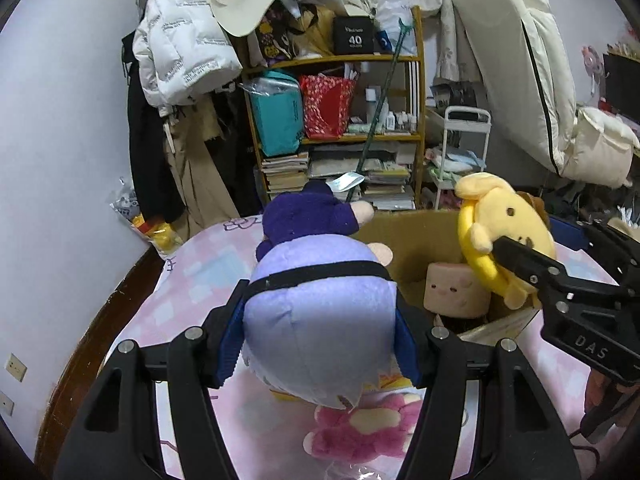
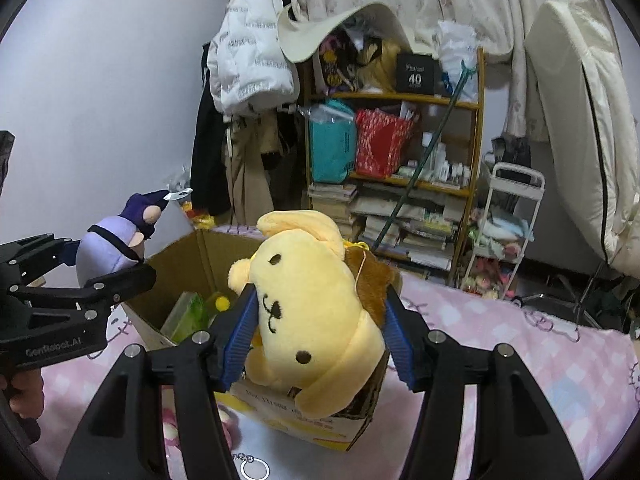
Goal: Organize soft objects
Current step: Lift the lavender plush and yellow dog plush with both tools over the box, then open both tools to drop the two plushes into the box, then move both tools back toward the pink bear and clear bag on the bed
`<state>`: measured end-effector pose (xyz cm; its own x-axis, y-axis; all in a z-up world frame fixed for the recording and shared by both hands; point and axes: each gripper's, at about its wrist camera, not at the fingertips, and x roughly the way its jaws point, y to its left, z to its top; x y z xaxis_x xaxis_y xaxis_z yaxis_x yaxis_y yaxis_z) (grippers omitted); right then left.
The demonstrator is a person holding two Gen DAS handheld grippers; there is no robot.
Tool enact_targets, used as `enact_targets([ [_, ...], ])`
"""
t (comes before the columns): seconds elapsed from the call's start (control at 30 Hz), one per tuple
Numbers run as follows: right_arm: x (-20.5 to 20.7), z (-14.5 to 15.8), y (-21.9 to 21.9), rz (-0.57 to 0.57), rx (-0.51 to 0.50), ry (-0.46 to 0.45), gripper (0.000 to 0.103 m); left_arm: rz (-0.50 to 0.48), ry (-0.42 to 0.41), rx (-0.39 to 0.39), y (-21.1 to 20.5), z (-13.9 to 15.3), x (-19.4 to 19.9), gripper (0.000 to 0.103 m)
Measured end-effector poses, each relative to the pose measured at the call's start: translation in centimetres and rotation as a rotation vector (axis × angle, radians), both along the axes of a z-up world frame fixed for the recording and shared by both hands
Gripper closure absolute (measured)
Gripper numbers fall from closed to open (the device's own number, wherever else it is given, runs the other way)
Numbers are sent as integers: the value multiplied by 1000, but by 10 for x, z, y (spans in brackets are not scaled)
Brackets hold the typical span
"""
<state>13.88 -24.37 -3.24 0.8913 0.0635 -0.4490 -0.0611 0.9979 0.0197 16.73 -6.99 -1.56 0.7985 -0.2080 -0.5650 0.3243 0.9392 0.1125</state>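
My left gripper (image 1: 320, 340) is shut on a lavender-headed plush doll (image 1: 316, 320) in a purple outfit, held above the pink bedspread beside the cardboard box (image 1: 416, 240). My right gripper (image 2: 320, 332) is shut on a yellow dog plush (image 2: 308, 300) with a brown beret, held over the box's near corner (image 2: 304, 428). The yellow plush also shows in the left wrist view (image 1: 504, 236), and the doll in the right wrist view (image 2: 116, 240). A pink square plush (image 1: 456, 288) sits inside the box. A pink flower plush (image 1: 360, 432) lies on the bed under the doll.
Green and yellow items (image 2: 196, 312) lie in the box. A key ring (image 2: 254, 470) lies on the bedspread (image 2: 520, 360). A wooden shelf (image 1: 340, 128) with books and bags, hanging jackets (image 1: 180, 40) and a white cart (image 2: 508, 232) stand behind the bed.
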Motion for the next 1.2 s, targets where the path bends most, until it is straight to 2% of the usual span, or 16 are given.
enact_targets([
  [0.37, -1, -9, -3, 8, 26, 35, 37, -12, 31, 39, -8, -16, 3, 38],
  [0.43, -1, -9, -4, 17, 39, 46, 37, -7, 27, 45, -8, -17, 1, 31],
  [0.83, -3, -8, -3, 36, 54, 67, 33, 12, 46, 50, 2, -13, -9, 25],
  [0.93, -5, -6, -1, 38, 53, 62, 18, 20, 46, 47, 7, -7, -13, 24],
  [1.17, -15, -1, 0, 40, 69, 56, 11, 43, 61, 50, 18, -1, -28, 21],
  [1.2, -17, -1, 1, 40, 64, 58, 11, 51, 72, 52, 20, -1, -31, 18],
])
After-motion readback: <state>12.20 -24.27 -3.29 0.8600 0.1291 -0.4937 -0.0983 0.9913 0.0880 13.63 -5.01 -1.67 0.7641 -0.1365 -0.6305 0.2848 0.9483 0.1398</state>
